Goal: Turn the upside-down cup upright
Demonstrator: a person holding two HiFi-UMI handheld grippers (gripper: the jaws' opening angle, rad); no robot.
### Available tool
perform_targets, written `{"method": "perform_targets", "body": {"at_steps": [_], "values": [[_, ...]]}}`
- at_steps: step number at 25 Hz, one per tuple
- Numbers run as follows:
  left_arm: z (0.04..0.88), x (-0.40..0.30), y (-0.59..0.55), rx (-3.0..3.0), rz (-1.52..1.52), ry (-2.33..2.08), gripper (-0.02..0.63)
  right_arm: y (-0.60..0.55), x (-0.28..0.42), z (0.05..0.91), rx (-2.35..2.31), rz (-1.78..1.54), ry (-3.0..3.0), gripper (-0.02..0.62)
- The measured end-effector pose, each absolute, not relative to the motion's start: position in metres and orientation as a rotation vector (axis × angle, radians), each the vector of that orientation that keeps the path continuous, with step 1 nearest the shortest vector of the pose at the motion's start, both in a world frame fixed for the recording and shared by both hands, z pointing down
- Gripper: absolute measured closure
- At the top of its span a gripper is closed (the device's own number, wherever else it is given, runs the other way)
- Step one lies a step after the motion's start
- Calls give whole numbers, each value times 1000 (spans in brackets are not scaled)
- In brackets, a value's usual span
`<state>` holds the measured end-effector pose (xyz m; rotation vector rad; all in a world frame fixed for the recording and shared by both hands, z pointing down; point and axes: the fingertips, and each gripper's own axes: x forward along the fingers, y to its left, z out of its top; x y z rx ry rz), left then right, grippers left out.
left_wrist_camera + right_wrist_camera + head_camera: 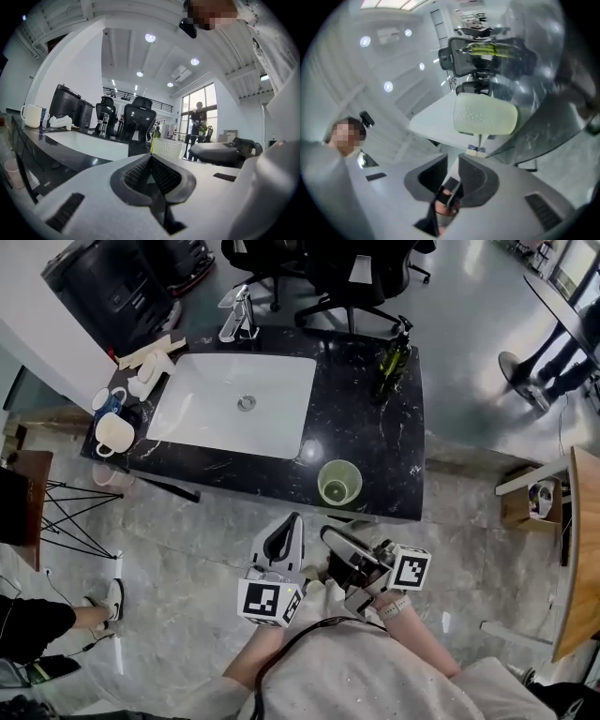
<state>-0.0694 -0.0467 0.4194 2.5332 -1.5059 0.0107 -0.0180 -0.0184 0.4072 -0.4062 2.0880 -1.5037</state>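
Observation:
A pale green textured cup point(339, 482) stands mouth-up near the front edge of the black marble counter point(398, 451). Both grippers hang in front of the counter, below the cup and apart from it. My left gripper point(293, 518) points toward the counter with its jaws shut and nothing between them point(151, 157); the cup point(167, 147) shows just beyond its tips. My right gripper point(328, 532) sits beside it, rolled over, and its jaws point(452, 159) stand a narrow gap apart with nothing in them. The cup point(485, 115) lies ahead of them.
A white sink point(234, 404) with a faucet point(239, 317) fills the counter's left half. A dark green bottle point(395, 357) stands at the back right, white mugs point(112, 432) at the left end. Office chairs point(347, 277) stand behind, a wooden table point(577, 549) to the right.

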Motion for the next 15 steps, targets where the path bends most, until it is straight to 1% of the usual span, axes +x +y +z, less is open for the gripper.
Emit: {"method": "perform_targets", "body": {"at_steps": [1,3,6,9,12,15], "values": [[418,-65,-47,2540,-1,-1496,601,-19,-14,411,-516,-1470,2187,549],[415,-56,-48,2555,-14,-1475,601,-22,-5,413,-730,-1356,2356,571],[415,-45,-48,2571,-19,-1446,601,-29,9,411,-1038,-1060,2577,581],[414,-33,-46,2587,-24,-1422,600,-32,13,410,-1236,-781,2750,589],[413,-22,-41,2606,-21,-1399,600,-28,13,408,-1305,-644,2831,589],[412,-18,-39,2613,-13,-1398,601,-27,14,405,-1317,-589,2837,589]]}}
